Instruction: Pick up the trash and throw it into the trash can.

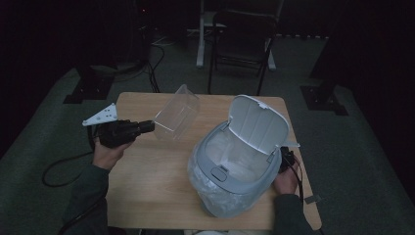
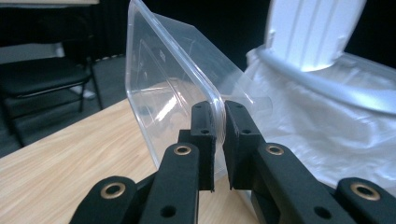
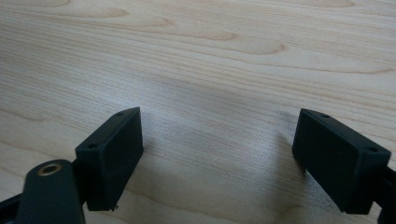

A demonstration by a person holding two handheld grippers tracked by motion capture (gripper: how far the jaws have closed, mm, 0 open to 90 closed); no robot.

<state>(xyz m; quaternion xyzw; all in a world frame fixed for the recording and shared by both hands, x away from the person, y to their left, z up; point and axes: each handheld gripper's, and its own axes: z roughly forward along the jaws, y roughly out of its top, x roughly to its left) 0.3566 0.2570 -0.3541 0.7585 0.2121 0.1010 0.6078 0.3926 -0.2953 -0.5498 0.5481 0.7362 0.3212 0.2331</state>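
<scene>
A clear plastic container hangs tilted above the left half of the wooden table. My left gripper is shut on its rim, and in the left gripper view the rim of the container sits pinched between the two black pads, at the gripper. To the right stands a grey bin with its lid flipped up and a clear liner bag inside; the bin is also in the left gripper view. My right gripper rests behind the bin near the table's right edge; its jaws stand wide apart over bare wood, the gripper open.
A dark chair stands beyond the table's far edge, with stand legs on the floor at both sides. A black cable trails off the left side. Bare wood lies between the left hand and the bin.
</scene>
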